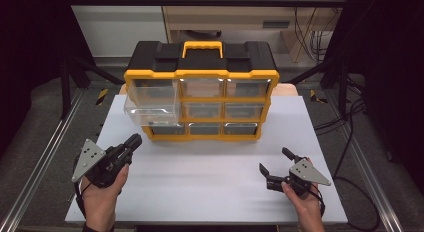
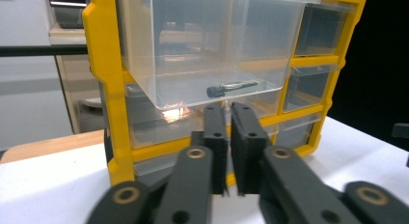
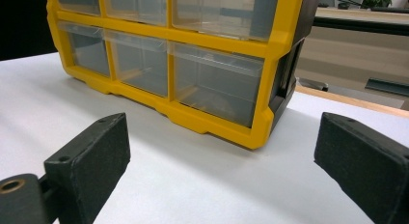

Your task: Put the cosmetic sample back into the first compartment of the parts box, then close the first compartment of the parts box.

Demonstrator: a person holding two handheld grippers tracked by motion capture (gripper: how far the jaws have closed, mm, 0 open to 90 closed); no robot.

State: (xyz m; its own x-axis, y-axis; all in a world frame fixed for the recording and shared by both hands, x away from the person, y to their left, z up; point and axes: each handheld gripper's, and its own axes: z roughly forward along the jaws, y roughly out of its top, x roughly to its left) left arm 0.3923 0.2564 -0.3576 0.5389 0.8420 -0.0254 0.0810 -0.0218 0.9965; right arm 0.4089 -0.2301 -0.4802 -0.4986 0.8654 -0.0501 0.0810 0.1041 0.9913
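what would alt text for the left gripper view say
A clear drawer stands pulled out of a yellow-framed organizer, with a small dark pen-like item lying on its floor. Below it, the left claw points at the drawer with its black jaws shut and nothing between them, above a white table.

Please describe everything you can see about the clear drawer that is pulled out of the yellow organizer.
The pulled-out drawer is clear, plastic-looking and open-topped. It sticks forward from the left column of the yellow and black organizer, still seated in its frame and level. A small dark pen-like item lies on its floor. The left hand-held gripper is below its front, jaws shut, apart from it.
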